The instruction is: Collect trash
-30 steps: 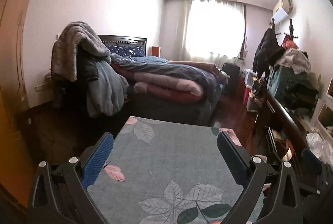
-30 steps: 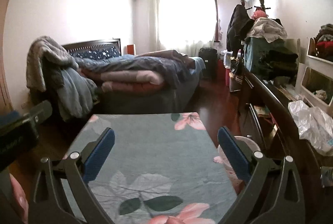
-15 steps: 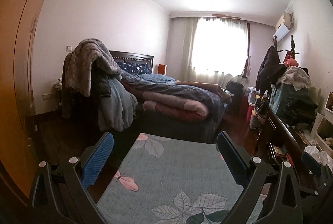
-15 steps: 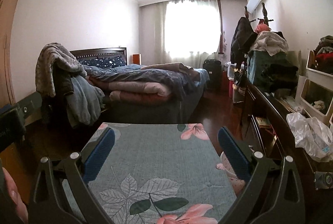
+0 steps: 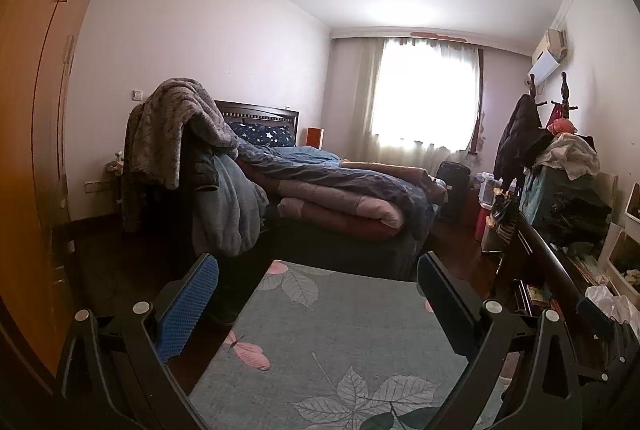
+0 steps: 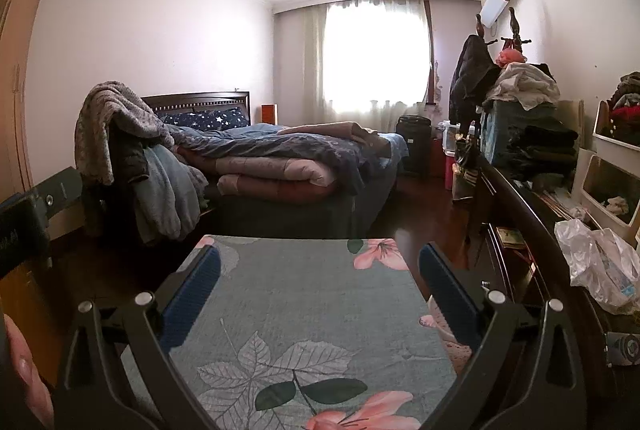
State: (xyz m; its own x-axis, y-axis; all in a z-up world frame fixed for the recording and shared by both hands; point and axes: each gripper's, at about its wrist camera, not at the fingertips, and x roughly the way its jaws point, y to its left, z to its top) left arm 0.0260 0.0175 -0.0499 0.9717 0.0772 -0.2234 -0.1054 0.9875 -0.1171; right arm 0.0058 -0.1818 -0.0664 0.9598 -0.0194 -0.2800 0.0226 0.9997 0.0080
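My left gripper (image 5: 318, 266) is open and empty, held level above a grey-green cloth with leaf and flower print (image 5: 340, 330). My right gripper (image 6: 320, 258) is open and empty above the same cloth (image 6: 304, 294). A crumpled clear plastic bag (image 6: 600, 266) lies on the dark wooden dresser (image 6: 520, 198) at the right; it shows at the right edge of the left wrist view (image 5: 612, 302). No trash shows on the cloth between either pair of fingers.
A bed with piled quilts (image 5: 340, 190) stands ahead. A chair draped with blankets (image 5: 180, 150) is at its left. An orange wardrobe (image 5: 28, 110) fills the left. Clothes (image 6: 528, 118) are stacked on the dresser. White bins (image 6: 608, 182) sit at far right.
Both grippers have tilted upward: the ceiling lamp has come into view and the cloth sits lower in both views. Both stay open.
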